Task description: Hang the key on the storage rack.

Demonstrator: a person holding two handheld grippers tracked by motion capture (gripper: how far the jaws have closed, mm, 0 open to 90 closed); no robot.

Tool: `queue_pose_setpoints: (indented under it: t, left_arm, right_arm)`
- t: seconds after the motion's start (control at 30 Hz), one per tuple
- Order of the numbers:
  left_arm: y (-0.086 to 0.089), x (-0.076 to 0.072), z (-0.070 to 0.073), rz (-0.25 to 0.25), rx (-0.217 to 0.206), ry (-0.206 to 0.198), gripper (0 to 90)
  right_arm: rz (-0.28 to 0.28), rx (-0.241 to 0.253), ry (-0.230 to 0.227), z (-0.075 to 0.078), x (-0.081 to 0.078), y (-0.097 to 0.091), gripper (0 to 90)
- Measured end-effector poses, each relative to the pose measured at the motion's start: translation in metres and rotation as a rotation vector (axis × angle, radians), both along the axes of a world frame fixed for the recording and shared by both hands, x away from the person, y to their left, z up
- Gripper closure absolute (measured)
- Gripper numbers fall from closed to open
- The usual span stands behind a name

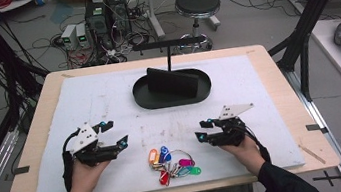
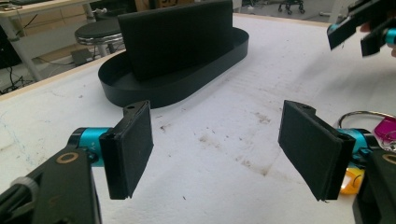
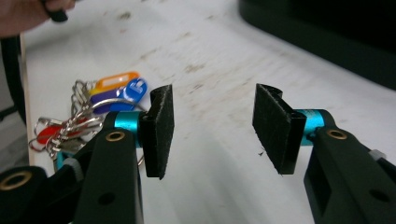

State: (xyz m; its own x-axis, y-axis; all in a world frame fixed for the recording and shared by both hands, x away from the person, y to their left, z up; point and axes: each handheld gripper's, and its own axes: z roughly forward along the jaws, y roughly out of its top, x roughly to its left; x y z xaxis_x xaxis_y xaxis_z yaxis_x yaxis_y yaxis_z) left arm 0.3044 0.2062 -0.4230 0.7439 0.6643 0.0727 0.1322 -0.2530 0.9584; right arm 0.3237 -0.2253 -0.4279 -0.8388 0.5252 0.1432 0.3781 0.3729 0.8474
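Between the two tongs on the bench, the bunch of keys (image 1: 173, 164) lies untouched, with the left tongs (image 1: 116, 135) wide and empty and the right tongs (image 1: 203, 132) half-open and empty, so the approach seems underway and next calls for lowering over the ring.

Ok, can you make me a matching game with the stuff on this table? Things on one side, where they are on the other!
Things:
1. bunch of key tags
2. black oval tray
3. left gripper
4. right gripper

Places or states:
A. at the far middle of the white mat, with a black upright panel in it
B. open, to the right of the key tags
C. near the front edge of the mat, between the two grippers
D. open, to the left of the key tags

Pairs: 1-C, 2-A, 3-D, 4-B
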Motion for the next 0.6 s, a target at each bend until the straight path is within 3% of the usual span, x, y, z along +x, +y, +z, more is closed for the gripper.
queue_pose_setpoints:
  t: [0.17,0.37,0.5,0.6]
  left_arm:
    - [0.000,-0.001,-0.001,0.000,0.001,0.002,26.2]
    - [0.001,-0.001,-0.002,0.000,0.005,0.003,26.2]
    - [0.000,-0.001,-0.002,0.000,0.008,0.007,26.2]
    - [0.000,-0.001,-0.002,-0.001,0.008,0.007,26.2]
  right_arm:
    - [0.045,-0.065,0.032,-0.008,-0.001,0.021,53.2]
    - [0.096,-0.120,0.035,-0.014,-0.005,0.038,60.9]
    - [0.120,-0.165,0.031,-0.017,-0.007,0.049,64.0]
    - [0.118,-0.209,0.052,-0.021,-0.008,0.056,65.7]
